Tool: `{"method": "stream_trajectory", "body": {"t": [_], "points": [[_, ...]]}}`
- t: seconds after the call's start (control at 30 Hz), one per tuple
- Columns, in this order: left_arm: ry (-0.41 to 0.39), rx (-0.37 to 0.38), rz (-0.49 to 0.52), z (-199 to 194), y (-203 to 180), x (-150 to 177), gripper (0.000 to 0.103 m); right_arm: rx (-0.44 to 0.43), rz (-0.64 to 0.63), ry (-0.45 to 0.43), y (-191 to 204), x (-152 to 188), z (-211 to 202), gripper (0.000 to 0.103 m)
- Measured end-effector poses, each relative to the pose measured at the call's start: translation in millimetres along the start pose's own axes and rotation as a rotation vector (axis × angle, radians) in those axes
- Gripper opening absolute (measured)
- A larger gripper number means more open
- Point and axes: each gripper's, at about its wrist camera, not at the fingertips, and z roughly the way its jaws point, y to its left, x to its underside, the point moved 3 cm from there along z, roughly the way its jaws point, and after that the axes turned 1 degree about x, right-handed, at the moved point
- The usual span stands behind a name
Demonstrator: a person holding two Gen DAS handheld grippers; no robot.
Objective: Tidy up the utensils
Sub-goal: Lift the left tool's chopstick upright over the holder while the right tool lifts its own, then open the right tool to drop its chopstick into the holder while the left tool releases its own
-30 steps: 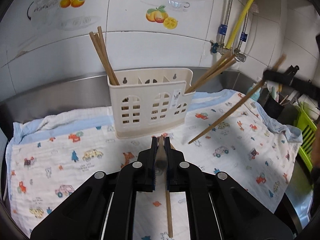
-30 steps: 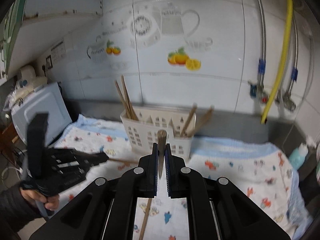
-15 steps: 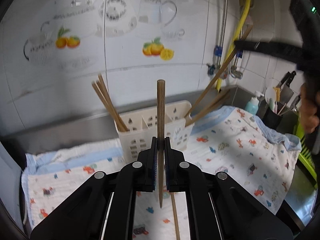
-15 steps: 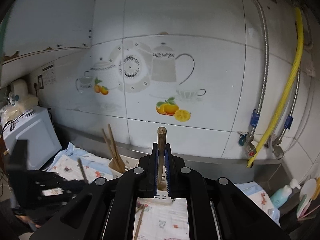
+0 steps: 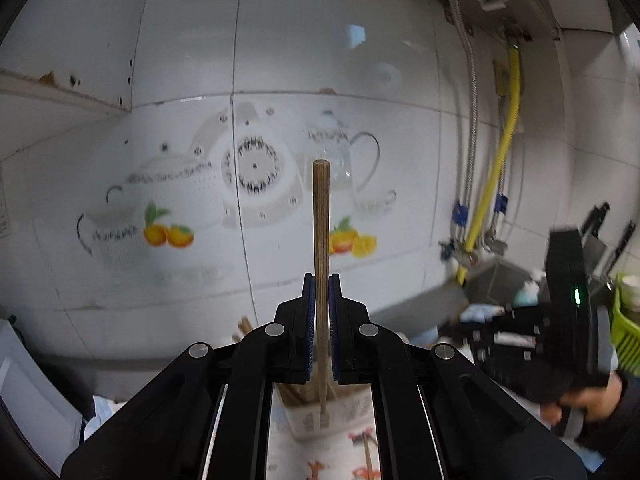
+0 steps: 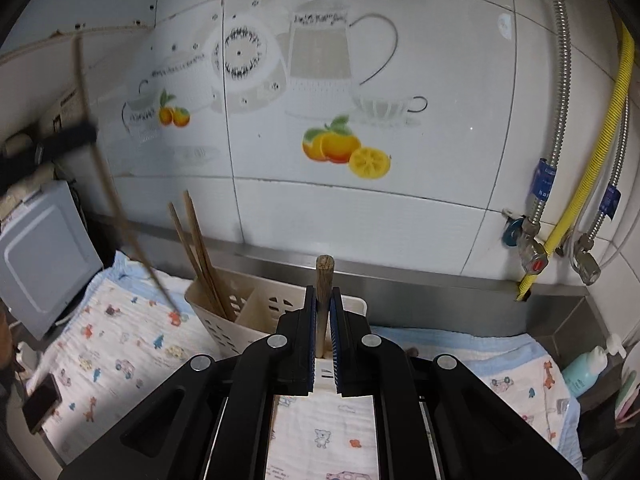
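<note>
No legible text; teapot decal (image 6: 320, 50) lettering too blurred.

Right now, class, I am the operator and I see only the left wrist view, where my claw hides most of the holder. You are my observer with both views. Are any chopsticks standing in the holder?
Observer: Yes. In the right wrist view, several leaning chopsticks stand in the left end compartment of the cream holder.
Operator: Is the right claw carrying anything?
Observer: The right claw is shut on one upright chopstick, lined up with the holder's middle part.
Operator: Is anything loose on the cloth?
Observer: A dark phone lies near the left edge of the cloth.
</note>
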Motion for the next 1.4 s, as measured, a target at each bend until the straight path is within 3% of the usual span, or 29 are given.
{"method": "stream_trajectory", "body": {"t": [0.23, 0.6, 0.67, 0.8, 1.07, 1.13, 1.2, 1.4], "points": [[-0.018, -0.047, -0.052, 27.6, 9.0, -1.4, 0.005, 0.009, -0.012, -0.004, -2.0, 3.2, 0.5, 0.007], [0.093, -0.029, -0.168, 71.5, 34.2, 41.4, 0.005, 0.006, -0.007, -0.081, -3.2, 3.1, -32.4, 0.013], [0.107, -0.021, -0.174, 74.8, 35.7, 46.8, 0.005, 0.000, -0.005, -0.092, -1.8, 6.4, -40.9, 0.018], [0.143, 0.000, -0.182, 80.8, 35.6, 61.1, 0.006, -0.023, -0.004, -0.100, 5.2, 24.3, -56.0, 0.019], [0.180, 0.012, -0.195, 79.0, 37.6, 78.3, 0.008, -0.061, 0.022, 0.004, 24.8, 103.4, -54.7, 0.019], [0.168, 0.010, -0.187, 71.9, 36.0, 76.4, 0.013, -0.055, 0.023, 0.030, 30.1, 124.5, -52.0, 0.019], [0.147, 0.009, -0.182, 59.9, 35.3, 74.9, 0.026, -0.083, 0.051, 0.082, 37.2, 153.3, -45.5, 0.019], [0.124, 0.000, -0.175, 27.7, 34.4, 78.3, 0.026, -0.111, 0.117, 0.189, 51.1, 219.2, -29.6, 0.019]]}}
